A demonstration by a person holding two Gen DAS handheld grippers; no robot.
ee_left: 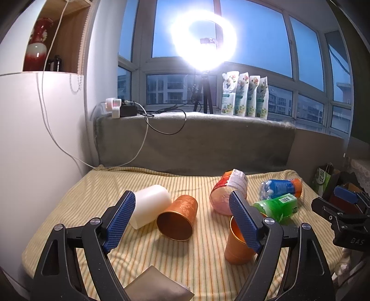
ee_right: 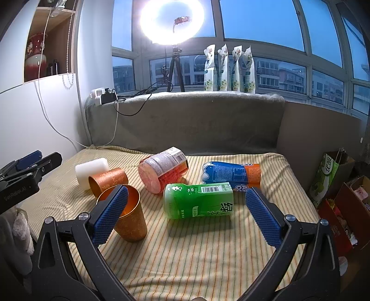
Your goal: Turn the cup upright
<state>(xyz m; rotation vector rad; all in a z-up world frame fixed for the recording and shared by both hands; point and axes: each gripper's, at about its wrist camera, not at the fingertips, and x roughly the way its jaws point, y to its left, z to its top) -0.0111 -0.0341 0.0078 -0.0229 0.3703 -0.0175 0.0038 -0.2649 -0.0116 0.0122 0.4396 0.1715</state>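
Note:
An orange cup (ee_left: 178, 217) lies on its side on the striped cloth, mouth toward me, touching a white cup (ee_left: 150, 207) that also lies on its side. A second orange cup (ee_left: 237, 247) stands upright at the right. My left gripper (ee_left: 182, 222) is open and empty, its fingers on either side of the lying orange cup, a little short of it. In the right wrist view the lying orange cup (ee_right: 107, 181), the white cup (ee_right: 91, 170) and the upright cup (ee_right: 130, 217) sit at the left. My right gripper (ee_right: 185, 217) is open and empty, facing the green bottle (ee_right: 198, 203).
A red-capped jar (ee_right: 163, 170), a blue bottle (ee_right: 231, 174) and the green bottle lie on the cloth (ee_right: 185, 254). A grey padded ledge (ee_right: 185, 115) backs the surface, with a ring light (ee_right: 172, 20), cables and refill pouches (ee_right: 229, 69). Bags and boxes (ee_right: 335, 185) stand at the right.

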